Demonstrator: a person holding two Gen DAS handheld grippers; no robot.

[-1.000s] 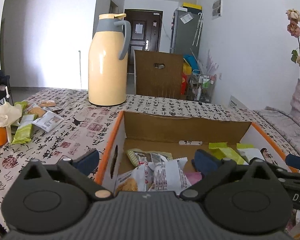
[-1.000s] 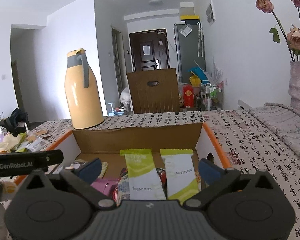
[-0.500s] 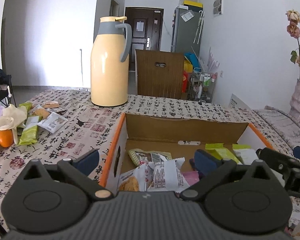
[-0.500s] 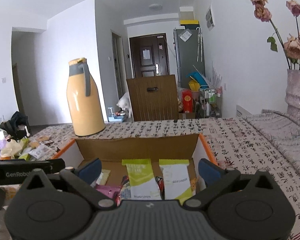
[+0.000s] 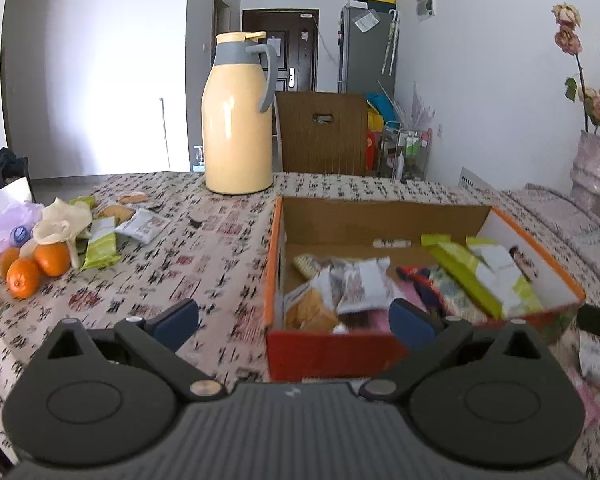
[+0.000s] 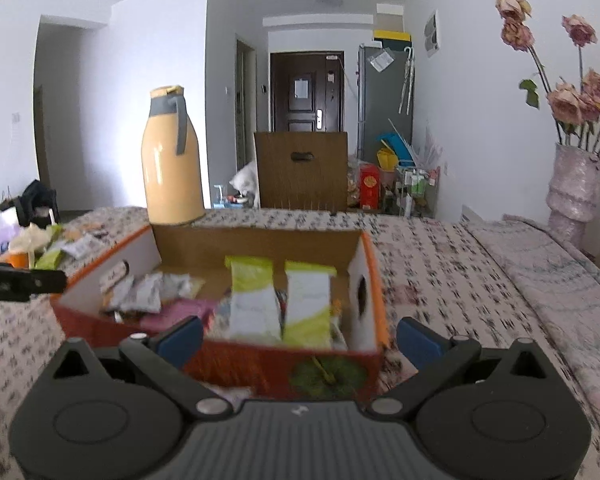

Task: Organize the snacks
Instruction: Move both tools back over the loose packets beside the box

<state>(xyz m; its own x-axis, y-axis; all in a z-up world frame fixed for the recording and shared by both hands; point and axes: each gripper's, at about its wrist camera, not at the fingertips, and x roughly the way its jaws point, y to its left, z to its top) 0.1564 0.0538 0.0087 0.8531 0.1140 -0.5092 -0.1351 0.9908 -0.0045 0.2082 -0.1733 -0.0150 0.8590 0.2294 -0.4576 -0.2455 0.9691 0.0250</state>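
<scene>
Both grippers [image 5: 294, 316] [image 6: 300, 334] wide, empty; orange box [image 6: 374, 280] w/ mixed snack packs [image 6: 256, 300].

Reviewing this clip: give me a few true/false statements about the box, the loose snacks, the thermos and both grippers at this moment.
1. The cardboard box already holds snack packets. True.
2. The left gripper grips a packet. False: its jaws are open and empty.
3. Loose snacks lie on the table beside the oranges. True.
4. The thermos lies on its side. False: it stands upright behind the box.
5. The right gripper is open and empty. True.
</scene>
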